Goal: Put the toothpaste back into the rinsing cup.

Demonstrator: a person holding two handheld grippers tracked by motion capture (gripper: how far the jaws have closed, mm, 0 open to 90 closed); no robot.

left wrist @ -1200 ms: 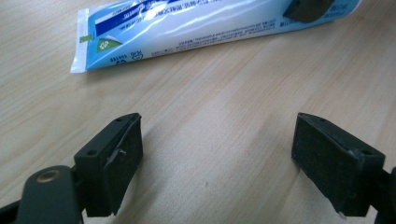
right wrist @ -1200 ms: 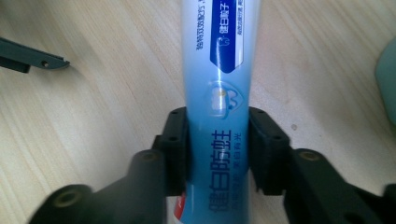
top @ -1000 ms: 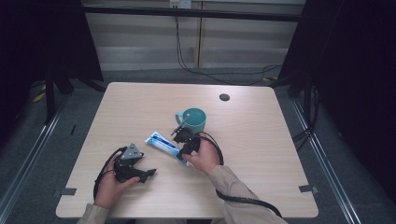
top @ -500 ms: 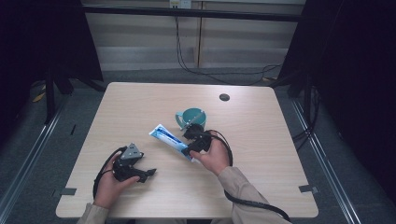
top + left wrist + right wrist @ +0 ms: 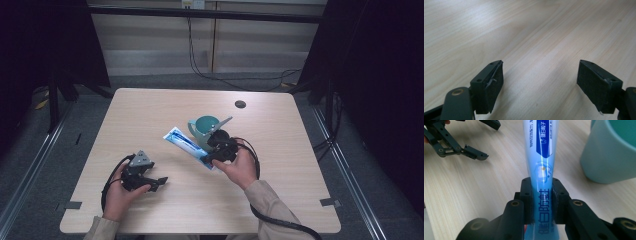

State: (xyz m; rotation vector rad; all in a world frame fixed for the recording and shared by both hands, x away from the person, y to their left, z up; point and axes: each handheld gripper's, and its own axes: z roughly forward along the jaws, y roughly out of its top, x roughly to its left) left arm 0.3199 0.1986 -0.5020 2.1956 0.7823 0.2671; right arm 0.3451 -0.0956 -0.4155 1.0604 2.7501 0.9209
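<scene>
Toothpaste tube [image 5: 541,152] looks light, soft and slick; right tool [image 5: 541,202] is clamped on its flat end beside the mug [image 5: 614,150], a sensible hold. Left tool [image 5: 540,85] rests apart.

Left tool [image 5: 159,182] jaws spread wide, right tool [image 5: 541,195] jaws clamped

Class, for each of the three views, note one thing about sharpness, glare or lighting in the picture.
High view: the table is evenly lit, the surroundings fall into darkness. Left gripper view: the left gripper is fairly sharp, while the wood blurs and pales toward the top. Right gripper view: a bright streak of glare runs down the toothpaste tube, and the teal cup is soft-edged.
</scene>
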